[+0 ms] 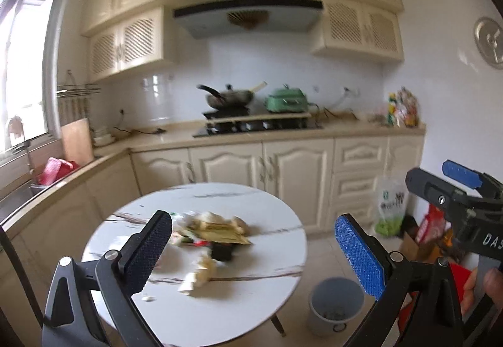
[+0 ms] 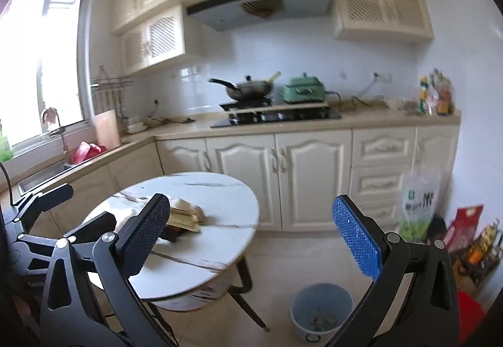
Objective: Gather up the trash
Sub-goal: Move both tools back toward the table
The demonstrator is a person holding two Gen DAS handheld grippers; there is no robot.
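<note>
A pile of trash point(image 1: 217, 229), with yellowish wrappers, crumpled paper and a dark piece, lies on a round white marble table point(image 1: 251, 300). More crumpled paper point(image 1: 198, 278) lies nearer the front edge. My left gripper point(image 1: 251, 249) is open and empty, held above the table's near side. My right gripper point(image 2: 251, 240) is open and empty, to the right of the table point(image 2: 220, 249); it also shows at the right of the left wrist view point(image 1: 456, 186). The trash pile point(image 2: 185, 215) is partly hidden behind its left finger. A grey bin point(image 1: 336, 304) stands on the floor right of the table.
The bin point(image 2: 320, 312) holds some scraps. Cream kitchen cabinets point(image 1: 267, 164) with a hob, a wok point(image 1: 229, 95) and a green appliance run along the back. Bags and boxes point(image 2: 465, 237) stand on the floor at the right wall. A sink point(image 1: 19, 193) is on the left.
</note>
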